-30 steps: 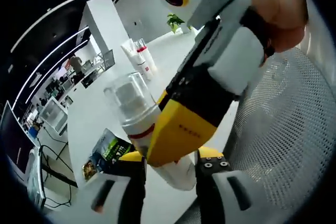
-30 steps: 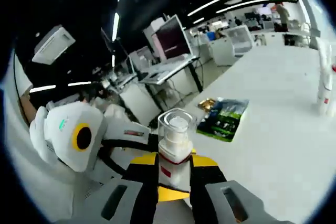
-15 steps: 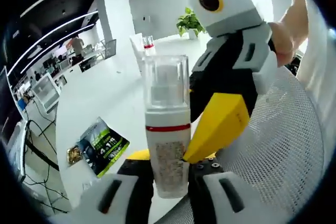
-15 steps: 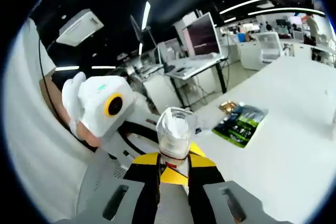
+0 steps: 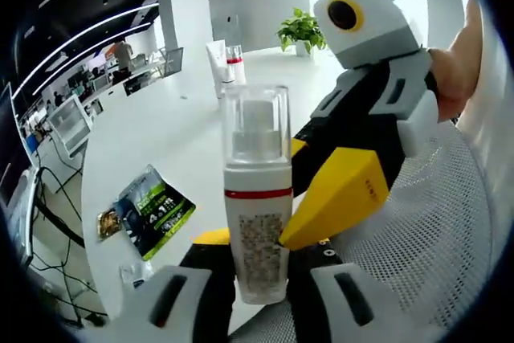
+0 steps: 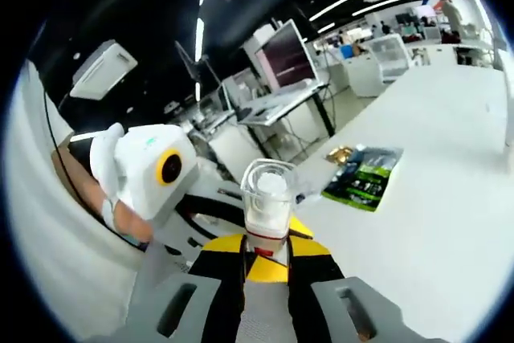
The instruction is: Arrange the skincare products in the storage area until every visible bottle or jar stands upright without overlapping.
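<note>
In the left gripper view, a green sachet [image 5: 152, 213] lay flat on the white table [image 5: 169, 134], with a small brown packet [image 5: 108, 225] just beside it, toward the table edge. Farther along the table, a white tube [image 5: 218, 66] and a bottle with a red band [image 5: 236, 63] stood upright close together, well apart from the sachet. At the far end a green plant [image 5: 303, 31] was standing. In the middle of this view the pump bottle [image 5: 258, 198], white with a red ring and a clear cap, stood upright between the jaws of the left gripper [image 5: 250, 279], which were closed against its lower body. From the right side the right gripper [image 5: 365, 150] came in, and its yellow jaw tip touched the bottle at the label. Under this gripper there was a white mesh surface [image 5: 409, 255].

In the right gripper view, the left gripper [image 6: 161, 178] appeared at the left, held by a hand [image 6: 128, 218]. In the centre the same pump bottle [image 6: 266, 206] rose between the jaws of the right gripper [image 6: 265, 271], which were clamped on it. To the right the green sachet [image 6: 363, 181] lay on the white table [image 6: 434, 190].
</note>
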Tool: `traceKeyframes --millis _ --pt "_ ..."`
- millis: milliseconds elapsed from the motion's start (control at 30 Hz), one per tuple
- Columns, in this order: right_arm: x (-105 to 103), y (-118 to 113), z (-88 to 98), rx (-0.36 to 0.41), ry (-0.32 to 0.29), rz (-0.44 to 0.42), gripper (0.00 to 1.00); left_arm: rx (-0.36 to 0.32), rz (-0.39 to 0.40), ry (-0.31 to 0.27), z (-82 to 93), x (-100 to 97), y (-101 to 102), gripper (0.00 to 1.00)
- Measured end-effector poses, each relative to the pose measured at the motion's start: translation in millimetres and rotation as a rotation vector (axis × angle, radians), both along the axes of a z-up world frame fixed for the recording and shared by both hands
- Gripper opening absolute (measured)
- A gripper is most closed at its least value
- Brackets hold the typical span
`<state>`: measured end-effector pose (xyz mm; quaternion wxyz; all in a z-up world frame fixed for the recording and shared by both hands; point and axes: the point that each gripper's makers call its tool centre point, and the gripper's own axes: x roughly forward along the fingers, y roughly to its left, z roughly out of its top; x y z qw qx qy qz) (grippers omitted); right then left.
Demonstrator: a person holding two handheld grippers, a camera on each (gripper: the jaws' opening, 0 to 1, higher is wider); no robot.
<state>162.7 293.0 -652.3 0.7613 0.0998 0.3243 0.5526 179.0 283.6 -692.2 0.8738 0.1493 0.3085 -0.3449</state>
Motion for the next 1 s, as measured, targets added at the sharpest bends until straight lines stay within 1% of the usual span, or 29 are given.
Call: traceKeyframes --millis 33,133,300,333,400,533,700,733,767,933,1000 --pt "1 0 1.2 0.022 0.032 -0.023 0.15 -0.008 0.003 0.005 0.4 0.2 0 0.2" --pt "3 0 1.2 0.052 0.085 -0.056 0.15 -0.017 0.013 0.011 1.2 0.5 0 0.2" --pt "3 2 2.6 0.064 0.126 -0.087 0.15 -0.027 0.034 0.015 1.8 2.0 2 0.2" --pt "3 2 2.3 0.062 0.136 -0.094 0.15 -0.034 0.039 0.027 1.1 1.6 2 0.2" --pt "3 2 2.5 0.059 0.144 -0.104 0.15 -0.044 0.044 0.038 1.5 0.7 2 0.2" --pt "3 1 3.9 0.061 0.153 -0.127 0.15 -0.056 0.05 0.039 3.0 0.4 1 0.2" --pt "3 -1 4.3 0.088 0.197 -0.17 0.15 -0.057 0.056 0.041 2.7 0.5 2 0.2" --pt "3 -1 5.4 0.093 0.196 -0.174 0.15 -0.065 0.061 0.048 3.3 0.2 1 0.2" --pt "4 -1 6.7 0.099 0.195 -0.178 0.15 -0.065 0.062 0.041 4.2 0.9 2 0.2" --pt "7 1 13.1 0.101 0.182 -0.191 0.16 -0.082 0.075 0.044 5.8 1.7 2 0.2" --pt "8 3 11.7 0.099 0.198 -0.199 0.16 -0.072 0.079 0.038 5.6 1.8 3 0.2"
